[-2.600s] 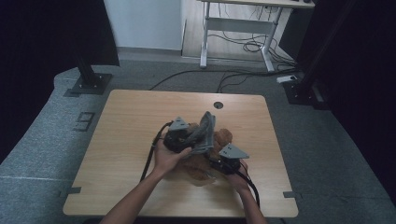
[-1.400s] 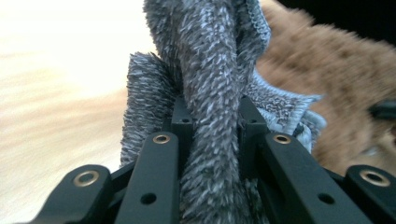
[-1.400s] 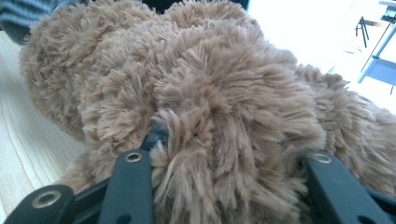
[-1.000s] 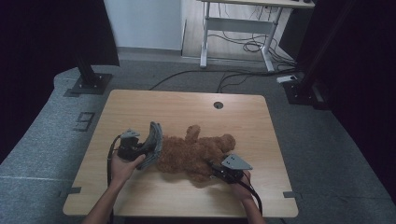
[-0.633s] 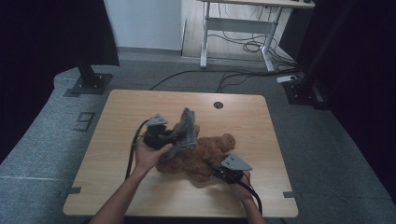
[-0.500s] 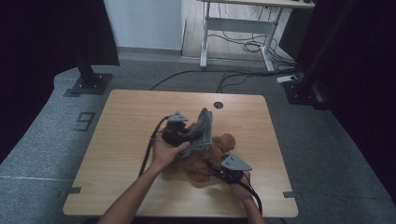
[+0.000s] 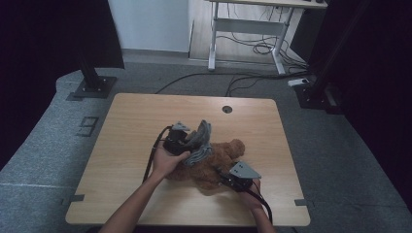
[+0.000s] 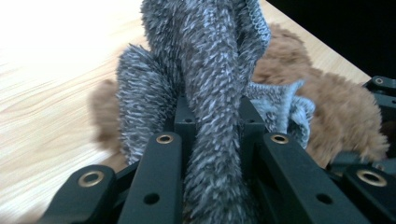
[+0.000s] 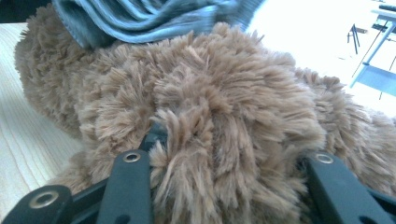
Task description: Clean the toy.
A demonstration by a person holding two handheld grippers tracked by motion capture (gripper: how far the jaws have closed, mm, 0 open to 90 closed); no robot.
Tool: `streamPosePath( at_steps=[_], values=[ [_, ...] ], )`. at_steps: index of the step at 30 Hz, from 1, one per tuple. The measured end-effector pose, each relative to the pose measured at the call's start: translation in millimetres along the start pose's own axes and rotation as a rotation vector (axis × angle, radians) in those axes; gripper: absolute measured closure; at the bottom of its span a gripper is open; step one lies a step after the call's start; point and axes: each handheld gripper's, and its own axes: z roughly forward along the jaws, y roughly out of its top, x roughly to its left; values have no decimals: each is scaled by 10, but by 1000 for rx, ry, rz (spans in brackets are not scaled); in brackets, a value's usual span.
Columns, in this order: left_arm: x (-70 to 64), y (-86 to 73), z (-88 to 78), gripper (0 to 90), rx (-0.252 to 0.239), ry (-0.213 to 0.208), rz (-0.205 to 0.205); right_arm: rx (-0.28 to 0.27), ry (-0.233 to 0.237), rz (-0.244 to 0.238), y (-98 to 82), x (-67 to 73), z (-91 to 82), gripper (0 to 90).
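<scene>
Your left gripper (image 7: 192,145) clamps the grey knit garment (image 8: 210,93) above the brown teddy bear (image 7: 214,162), which your right gripper (image 7: 228,177) pins by its fur; next, pull the knit down over the bear.

The high view looks forward and down on the whole worktop (image 7: 145,121) from above the person's side. Each gripper view rides its hand-held gripper, looking closely along the jaws; all three share the brown plush toy (image 7: 218,162) and grey knit cloth (image 7: 200,141).
</scene>
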Motion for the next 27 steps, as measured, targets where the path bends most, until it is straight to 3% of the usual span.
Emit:
streamPosePath(
  at_steps=[7, 14, 18, 21, 23, 27],
  values=[
    [243, -204, -354, 755, -44, 84, -15, -2, -4, 3, -10, 2, -9, 538],
    [536, -516, -503, 754, -64, 78, -110, -3, -3, 4, -12, 2, -9, 537],
    [663, -671, -503, 754, -33, 92, -145, -5, -1, 4, -14, -1, -11, 536],
    [756, -780, -453, 754, 23, 94, -169, -7, 1, 4, -17, -7, -12, 535],
    [774, -795, -441, 754, 22, 86, -178, -7, 4, 3, -19, -11, -14, 535],
    [584, -608, -544, 759, -60, 106, -116, -7, 6, 0, -22, -24, -20, 534]
  ],
)
